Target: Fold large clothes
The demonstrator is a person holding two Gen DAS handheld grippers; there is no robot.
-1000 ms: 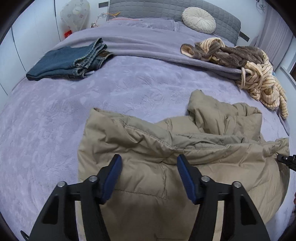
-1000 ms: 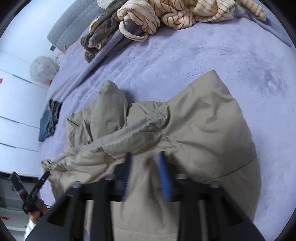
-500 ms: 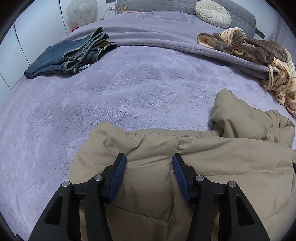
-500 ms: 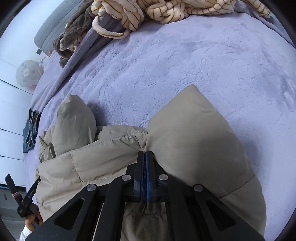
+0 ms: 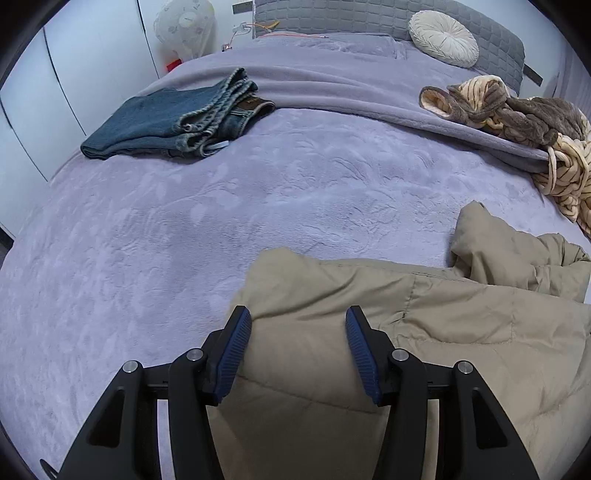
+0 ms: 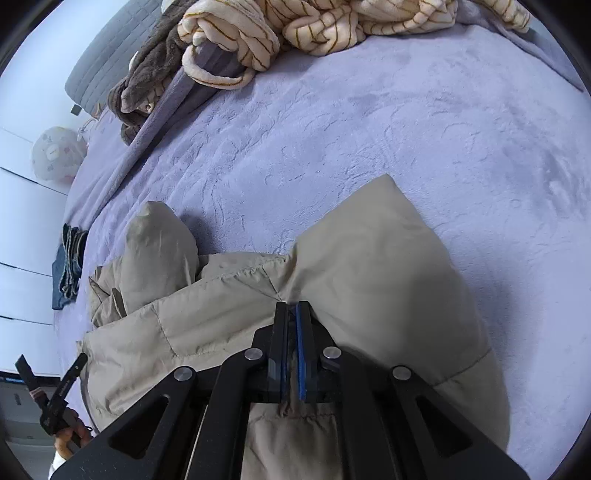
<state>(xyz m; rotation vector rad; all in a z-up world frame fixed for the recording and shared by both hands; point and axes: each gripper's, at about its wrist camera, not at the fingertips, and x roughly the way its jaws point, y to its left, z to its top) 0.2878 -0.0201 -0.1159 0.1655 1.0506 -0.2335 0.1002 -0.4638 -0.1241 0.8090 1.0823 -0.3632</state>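
Note:
A tan padded jacket (image 5: 424, 332) lies crumpled on the lilac bed cover (image 5: 221, 206). My left gripper (image 5: 298, 332) is open, its blue pads either side of the jacket's left edge, with fabric between them. My right gripper (image 6: 294, 317) is shut on a fold of the same jacket (image 6: 388, 258) near a puffy corner. A bulging sleeve (image 6: 155, 251) rises to its left. The left gripper shows far off in the right wrist view (image 6: 51, 373), held by a hand.
Folded blue jeans (image 5: 177, 118) lie at the far left of the bed. A heap of striped cream and brown fleece clothes (image 5: 517, 122) lies at the far right, seen also in the right wrist view (image 6: 280, 33). A round cushion (image 5: 443, 38) leans on the grey headboard.
My right gripper closed on the jacket fold and has stayed shut. My left gripper moved in lower over the jacket's left edge and stayed open.

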